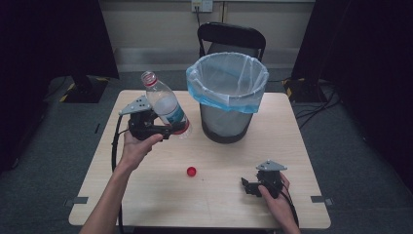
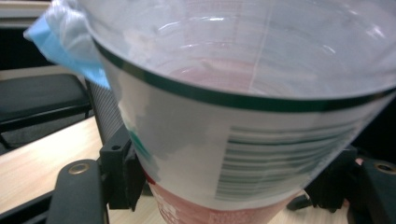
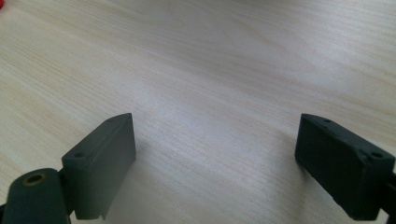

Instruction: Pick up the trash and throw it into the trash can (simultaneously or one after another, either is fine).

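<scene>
your forearms are bare, no sleeves. your left gripper (image 1: 168, 127) and right gripper (image 1: 247, 186) are black, each topped behind the fingers by a grey three-cornered plate, with a black cable trailing back. brass-ringed holes sit behind the blocky fingers (image 3: 105, 158).

Bottle (image 1: 166, 106) in left gripper (image 1: 168, 130)

Even overhead light brightens the table (image 1: 219, 195); surroundings stay dark. The close bottle (image 2: 243, 140) blurs, with glare on top.

We see a studio or a lab – black curtains (image 1: 53, 34) at both sides, cables (image 1: 316, 105) on grey carpet, tape marks (image 1: 75, 200) beside the wooden table (image 1: 219, 204).
</scene>
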`<act>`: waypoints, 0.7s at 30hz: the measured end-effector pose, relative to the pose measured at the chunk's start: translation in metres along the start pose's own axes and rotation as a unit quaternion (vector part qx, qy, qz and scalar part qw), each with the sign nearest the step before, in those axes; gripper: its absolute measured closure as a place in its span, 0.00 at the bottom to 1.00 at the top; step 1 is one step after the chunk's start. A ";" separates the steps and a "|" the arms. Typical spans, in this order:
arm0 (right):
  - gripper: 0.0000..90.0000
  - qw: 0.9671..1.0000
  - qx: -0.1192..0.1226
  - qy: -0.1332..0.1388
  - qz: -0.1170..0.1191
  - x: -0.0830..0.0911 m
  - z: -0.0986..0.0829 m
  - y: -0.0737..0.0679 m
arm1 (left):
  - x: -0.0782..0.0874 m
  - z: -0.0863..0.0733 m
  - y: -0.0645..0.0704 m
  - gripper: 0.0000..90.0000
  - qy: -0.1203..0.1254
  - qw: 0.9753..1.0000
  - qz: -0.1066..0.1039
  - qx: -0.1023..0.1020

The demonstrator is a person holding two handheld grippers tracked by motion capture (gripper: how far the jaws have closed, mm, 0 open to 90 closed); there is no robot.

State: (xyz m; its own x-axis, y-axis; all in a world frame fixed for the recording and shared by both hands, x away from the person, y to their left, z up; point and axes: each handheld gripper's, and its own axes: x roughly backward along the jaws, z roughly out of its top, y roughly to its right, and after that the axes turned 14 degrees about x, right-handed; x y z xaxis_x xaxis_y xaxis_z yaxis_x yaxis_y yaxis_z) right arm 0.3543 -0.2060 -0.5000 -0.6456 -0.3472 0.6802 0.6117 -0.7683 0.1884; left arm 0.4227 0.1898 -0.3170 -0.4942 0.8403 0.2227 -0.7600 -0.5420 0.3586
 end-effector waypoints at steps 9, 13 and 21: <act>0.13 1.000 0.000 0.000 0.000 0.000 0.000 0.000 | 0.000 0.019 0.006 0.31 0.030 0.999 -0.014 0.010; 0.13 1.000 0.000 0.000 0.000 0.000 0.000 0.000 | -0.002 0.024 0.010 0.31 0.033 0.999 -0.016 0.006; 0.13 1.000 0.000 0.000 0.000 0.000 0.000 0.000 | -0.005 0.047 0.020 0.31 0.050 0.998 -0.023 -0.013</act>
State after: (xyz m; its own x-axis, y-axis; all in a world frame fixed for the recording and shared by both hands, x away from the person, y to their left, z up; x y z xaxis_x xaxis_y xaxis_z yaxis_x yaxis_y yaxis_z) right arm 0.3543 -0.2060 -0.5000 -0.6458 -0.3469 0.6801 0.6116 -0.7683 0.1889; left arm 0.4301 0.1748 -0.2685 -0.4975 0.8598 0.1149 -0.7931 -0.5045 0.3414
